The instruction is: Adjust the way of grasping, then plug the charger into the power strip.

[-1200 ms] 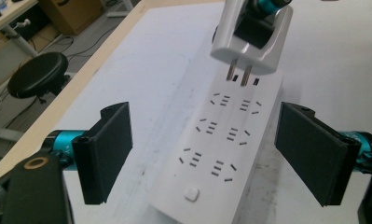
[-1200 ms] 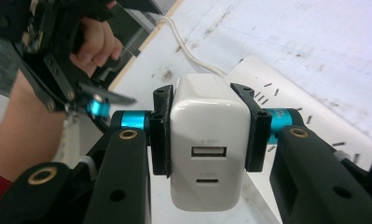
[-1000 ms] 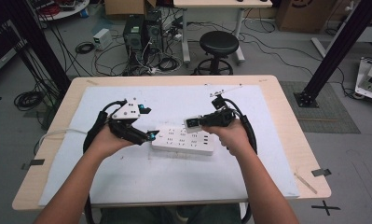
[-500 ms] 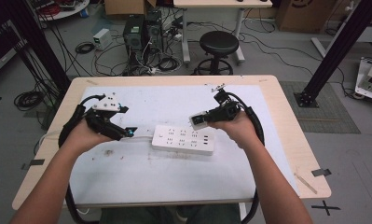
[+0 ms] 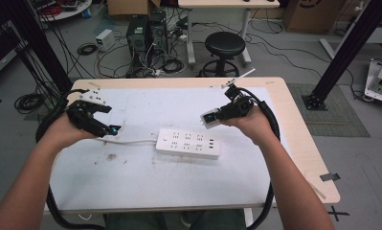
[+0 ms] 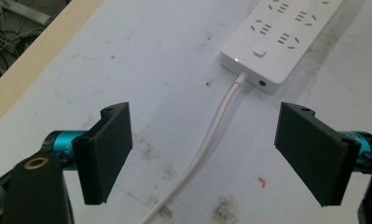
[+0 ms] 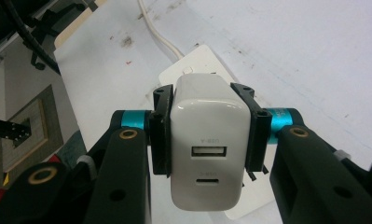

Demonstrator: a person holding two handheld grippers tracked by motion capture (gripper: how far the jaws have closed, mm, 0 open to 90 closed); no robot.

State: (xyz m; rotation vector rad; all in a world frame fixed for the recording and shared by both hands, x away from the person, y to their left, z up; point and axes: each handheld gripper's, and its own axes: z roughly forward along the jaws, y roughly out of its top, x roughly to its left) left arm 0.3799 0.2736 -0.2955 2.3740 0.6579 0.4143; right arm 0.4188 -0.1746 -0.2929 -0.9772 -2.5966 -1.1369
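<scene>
A white power strip [image 5: 189,143] lies flat in the middle of the white table mat, its white cord [image 5: 131,141] running off to the left. My right gripper [image 5: 210,118] hovers just above the strip's right half, shut on a white USB charger [image 7: 208,145] whose two ports face the camera; the strip [image 7: 200,60] lies beneath it. To the left of the strip, my left gripper [image 5: 113,130] is open above the cord, nothing between its jaws. In the left gripper view the cord [image 6: 207,140] runs between the wide jaws up to the strip's end [image 6: 267,51].
The mat [image 5: 145,182] covers most of the wooden table [image 5: 318,163] and is stained in places. Both grippers' black cables loop off the table's sides. Behind the table stand a black stool [image 5: 225,45], computer towers and tangled floor cables.
My left gripper has drawn back leftward from the strip's end and now stands over the cord. My right gripper has risen off the strip with the charger.
</scene>
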